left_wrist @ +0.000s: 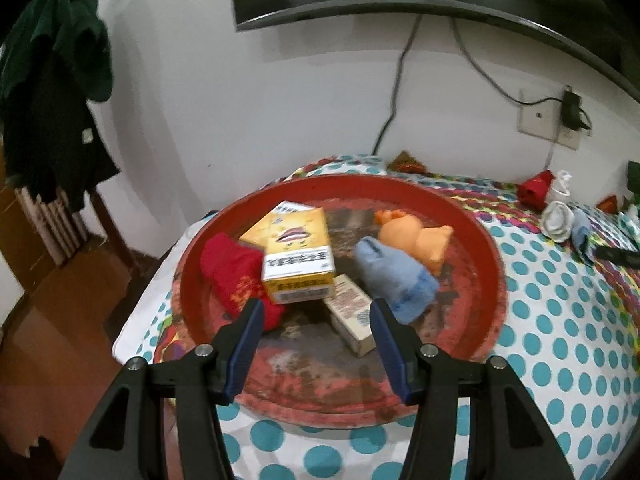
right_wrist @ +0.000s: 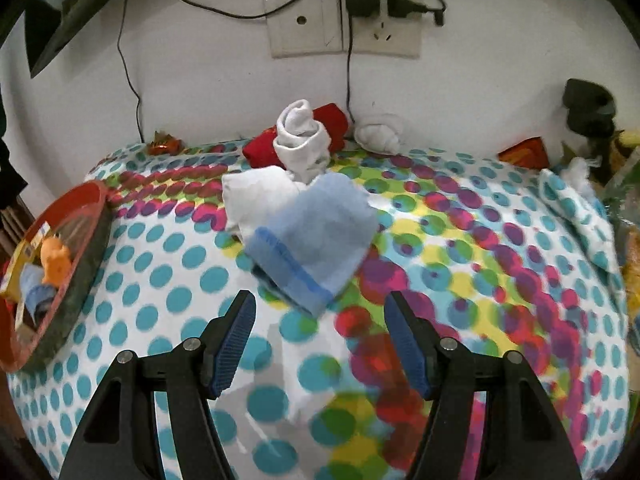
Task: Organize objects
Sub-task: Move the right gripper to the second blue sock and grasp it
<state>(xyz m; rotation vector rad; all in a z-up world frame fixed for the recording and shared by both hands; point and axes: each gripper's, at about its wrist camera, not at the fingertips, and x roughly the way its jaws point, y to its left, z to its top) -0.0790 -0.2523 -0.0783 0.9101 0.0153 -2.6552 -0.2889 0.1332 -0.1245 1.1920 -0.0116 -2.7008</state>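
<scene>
In the left wrist view a round red tray (left_wrist: 472, 220) holds a yellow box (left_wrist: 298, 258), a beige box (left_wrist: 352, 316), a red sock (left_wrist: 232, 276), a blue sock (left_wrist: 394, 276) and an orange toy (left_wrist: 412, 236). My left gripper (left_wrist: 316, 316) is open and empty above the tray's near side. In the right wrist view my right gripper (right_wrist: 320, 308) is open and empty just short of a folded blue sock (right_wrist: 316, 236) on the dotted cloth. A white sock (right_wrist: 256, 196), a rolled white sock (right_wrist: 302, 136) and a red sock (right_wrist: 336, 124) lie behind it.
The dotted cloth (right_wrist: 168, 288) covers the table; its left edge drops to the floor (left_wrist: 68, 312). The tray also shows at the left of the right wrist view (right_wrist: 84, 200). A white bundle (right_wrist: 378, 134) lies by the wall under a socket (right_wrist: 344, 24). Clutter (right_wrist: 592, 120) sits far right.
</scene>
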